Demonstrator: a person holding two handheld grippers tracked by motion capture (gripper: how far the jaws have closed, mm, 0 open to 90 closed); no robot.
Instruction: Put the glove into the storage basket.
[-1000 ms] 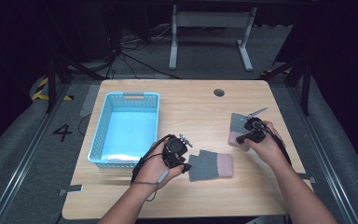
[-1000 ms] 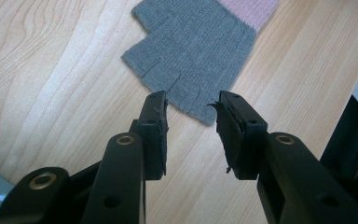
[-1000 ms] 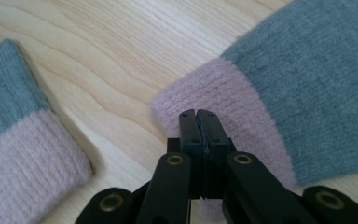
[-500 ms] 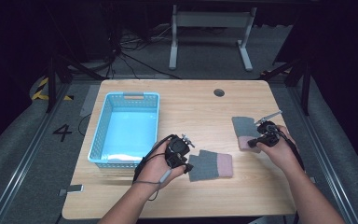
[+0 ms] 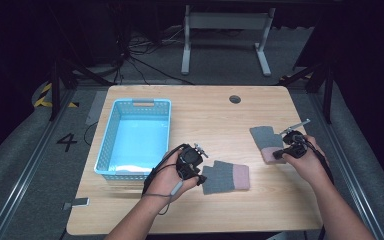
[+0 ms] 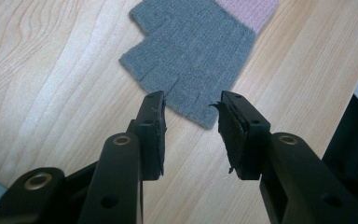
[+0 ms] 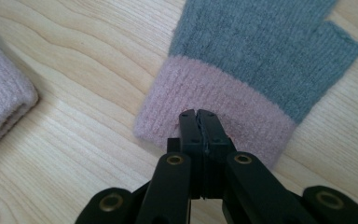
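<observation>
Two grey knit gloves with pink cuffs lie on the wooden table [image 5: 200,120]. The near glove [image 5: 225,176] [image 6: 191,51] rests at front centre, fingers toward my left gripper [image 5: 200,172] [image 6: 191,100]. That gripper is open, its jaws on either side of the glove's finger-end corner without pressing on it. The far glove [image 5: 262,137] [image 7: 261,42] lies flat at the right. My right gripper [image 5: 276,154] [image 7: 199,114] is shut, with its tips pinched on the edge of that glove's pink cuff. The near glove's cuff [image 7: 0,102] shows at the left of the right gripper view.
A light blue plastic basket [image 5: 142,103] stands on the table's left half, close to my left hand. A round cable hole [image 5: 235,99] sits near the back edge. The table's right edge is close beyond my right hand.
My right gripper has moved to the right and carried the far glove with it; the glove now lies flat. The left gripper and the near glove have stayed put.
</observation>
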